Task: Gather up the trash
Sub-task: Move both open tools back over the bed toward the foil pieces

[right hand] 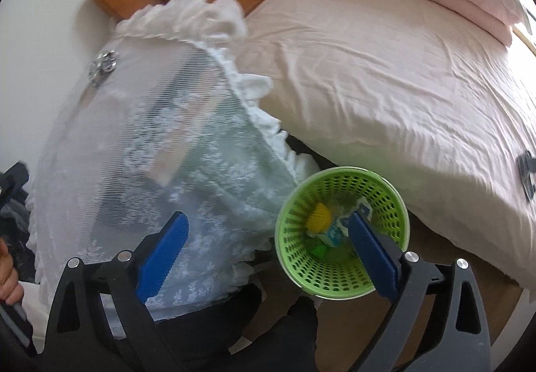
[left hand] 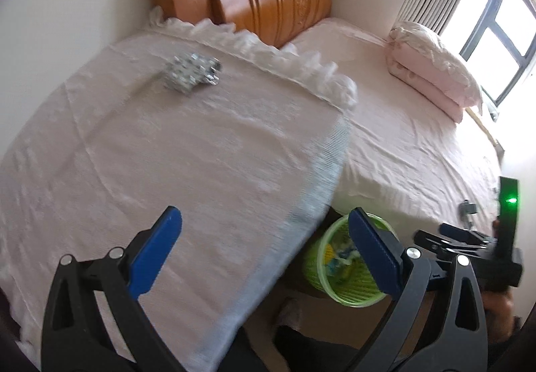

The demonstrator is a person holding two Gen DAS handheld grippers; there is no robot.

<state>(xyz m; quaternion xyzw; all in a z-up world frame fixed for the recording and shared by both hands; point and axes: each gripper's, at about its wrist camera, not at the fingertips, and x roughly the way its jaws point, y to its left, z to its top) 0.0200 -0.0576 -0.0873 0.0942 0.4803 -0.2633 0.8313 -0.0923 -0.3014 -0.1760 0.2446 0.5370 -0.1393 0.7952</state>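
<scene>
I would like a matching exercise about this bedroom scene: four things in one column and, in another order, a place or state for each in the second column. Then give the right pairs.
Things
1. crumpled foil
2. green basket
3. folded pink quilt
4. left claw

Places or states
A. on the floor beside the bed, with trash inside
B. open, holding nothing
C. on the lace-covered surface, near the headboard
D. on the bed, near the window

Pairs: 1-C, 2-A, 3-D, 4-B
</scene>
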